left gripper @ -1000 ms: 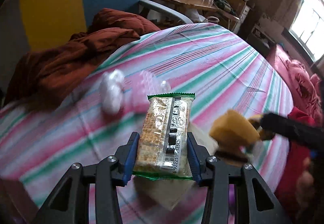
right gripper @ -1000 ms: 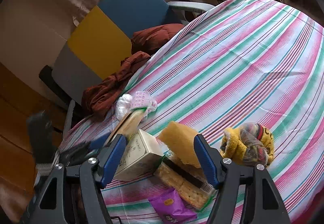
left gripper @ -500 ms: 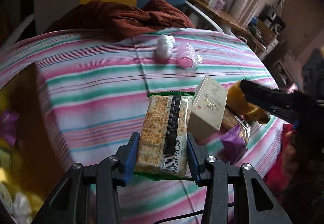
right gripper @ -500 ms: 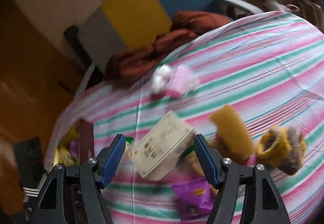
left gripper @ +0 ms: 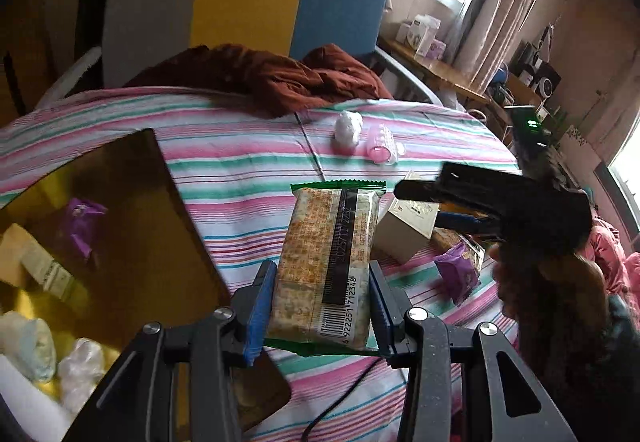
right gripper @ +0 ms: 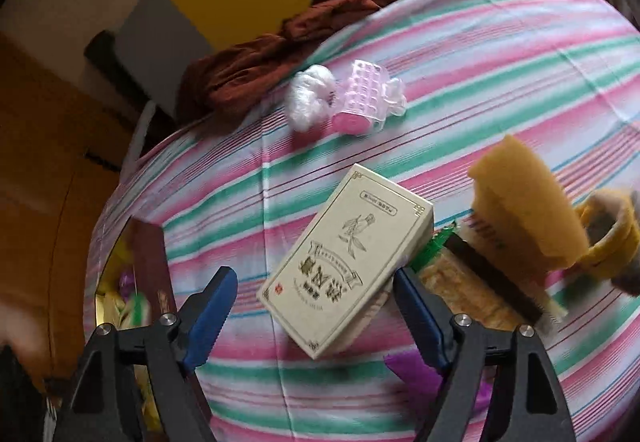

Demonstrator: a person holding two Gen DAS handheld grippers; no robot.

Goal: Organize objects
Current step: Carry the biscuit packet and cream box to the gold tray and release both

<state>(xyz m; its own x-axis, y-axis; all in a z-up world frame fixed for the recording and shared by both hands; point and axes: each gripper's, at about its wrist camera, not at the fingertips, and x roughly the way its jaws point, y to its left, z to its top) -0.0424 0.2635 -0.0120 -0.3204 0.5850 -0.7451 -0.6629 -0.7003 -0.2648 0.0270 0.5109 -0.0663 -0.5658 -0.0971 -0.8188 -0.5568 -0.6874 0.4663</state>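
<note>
Swung toward the brown box (left gripper: pixel 120 242), left tongs (left gripper: pixel 320 306) grip the cracker packet (left gripper: pixel 328 266); right tongs (right gripper: pixel 316 314), jaws just widened, straddle the cream carton (right gripper: pixel 344 262) untouched.

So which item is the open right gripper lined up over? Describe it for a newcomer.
On the striped tablecloth, just ahead of the right gripper, lies a cream box. Unlike the soft packets beside it, it is rigid, with green printed lettering.
</note>
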